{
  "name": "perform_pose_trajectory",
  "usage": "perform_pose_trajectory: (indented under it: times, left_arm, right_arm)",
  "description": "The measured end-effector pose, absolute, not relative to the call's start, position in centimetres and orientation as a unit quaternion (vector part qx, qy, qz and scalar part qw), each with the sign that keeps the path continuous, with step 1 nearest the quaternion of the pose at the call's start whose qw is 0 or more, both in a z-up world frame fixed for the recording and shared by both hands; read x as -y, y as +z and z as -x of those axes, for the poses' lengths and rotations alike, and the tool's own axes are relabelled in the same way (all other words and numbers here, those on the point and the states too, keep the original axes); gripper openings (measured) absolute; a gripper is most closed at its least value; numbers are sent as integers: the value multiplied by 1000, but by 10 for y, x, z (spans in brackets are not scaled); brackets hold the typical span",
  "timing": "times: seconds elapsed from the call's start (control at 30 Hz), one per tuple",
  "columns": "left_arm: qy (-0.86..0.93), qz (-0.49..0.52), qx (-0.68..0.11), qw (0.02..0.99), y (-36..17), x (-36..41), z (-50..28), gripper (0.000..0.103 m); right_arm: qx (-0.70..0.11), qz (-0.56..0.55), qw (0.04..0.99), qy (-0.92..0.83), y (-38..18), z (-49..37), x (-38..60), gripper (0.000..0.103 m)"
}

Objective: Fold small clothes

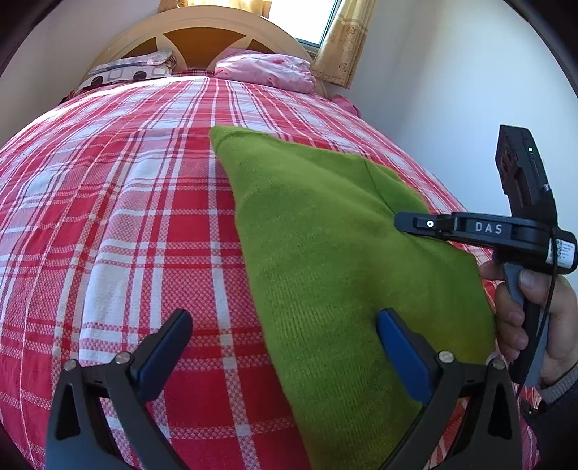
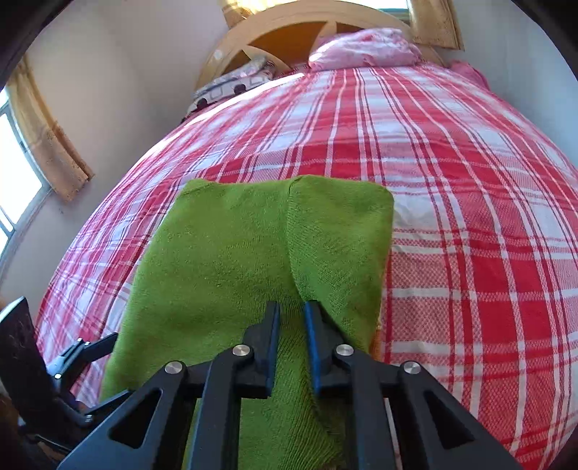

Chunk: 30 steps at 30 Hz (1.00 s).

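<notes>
Green knit cloth (image 2: 231,253) lies flat on your red-and-white plaid bedspread (image 2: 469,217), folded into a rough rectangle with one flap doubled over along its right side, its edge running as a seam down the middle of the cloth toward you. Your right gripper (image 2: 290,318) sits low over the near end of the cloth, right at the foot of that seam; its jaws are drawn nearly together, only a narrow slit showing between the blue pads (image 2: 310,347), and a low ridge of the knit runs through that slit, though whether the pads actually pinch it cannot be told. Seen from the left wrist, that same gripper (image 1: 408,221) reaches in over the cloth's far right edge, your hand (image 1: 523,318) wrapped round its handle. Your left gripper (image 1: 285,325) hangs wide open at the cloth's near left edge: one finger (image 1: 401,347) is over the green knit, the other (image 1: 166,347) is over bare bedspread beside the cloth, and nothing is held. Beyond the cloth, at the head of the bed, a pink pillow (image 1: 267,70) and a patterned pillow (image 1: 130,70) rest against a wooden headboard (image 1: 195,32), with yellow curtains (image 1: 343,43) by the window behind
</notes>
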<state>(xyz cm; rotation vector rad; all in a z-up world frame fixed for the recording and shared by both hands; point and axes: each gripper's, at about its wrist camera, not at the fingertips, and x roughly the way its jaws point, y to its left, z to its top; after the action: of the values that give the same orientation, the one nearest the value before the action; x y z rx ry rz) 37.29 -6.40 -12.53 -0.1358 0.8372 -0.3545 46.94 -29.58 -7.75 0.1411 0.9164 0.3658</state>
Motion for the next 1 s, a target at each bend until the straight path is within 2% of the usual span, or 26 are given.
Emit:
perform_pose_trajectory:
  times: [0.2, 0.47, 0.6, 0.63, 0.67, 0.7, 0.73, 1.0]
  left_arm:
    - [-203, 37, -426, 881, -128, 82, -369, 103]
    - [-199, 17, -432, 880, -131, 88, -369, 103]
    - [-202, 20, -433, 878, -131, 88, -370, 103]
    - [-203, 22, -432, 878, -131, 87, -369, 103]
    - [-205, 27, -430, 879, -131, 86, -369, 103]
    - [-208, 32, -430, 878, -131, 84, -369, 103]
    - [-210, 36, -429, 878, -130, 83, -369, 103]
    - [-226, 66, -425, 874, -130, 78, -370, 103]
  right_arm:
    - [-429, -133, 870, 202, -83, -471, 315, 11]
    - [-425, -84, 878, 206, -71, -456, 317, 16]
    - [-423, -107, 871, 226, -66, -454, 332, 18]
    - [-417, -118, 872, 229, -62, -454, 337, 23]
    - [-411, -127, 873, 231, -59, -454, 343, 43]
    - [-403, -134, 877, 225, -55, -454, 349, 67]
    - [-394, -137, 883, 214, -53, -454, 354, 74]
    - [-425, -185, 860, 212, -73, -491, 374, 75]
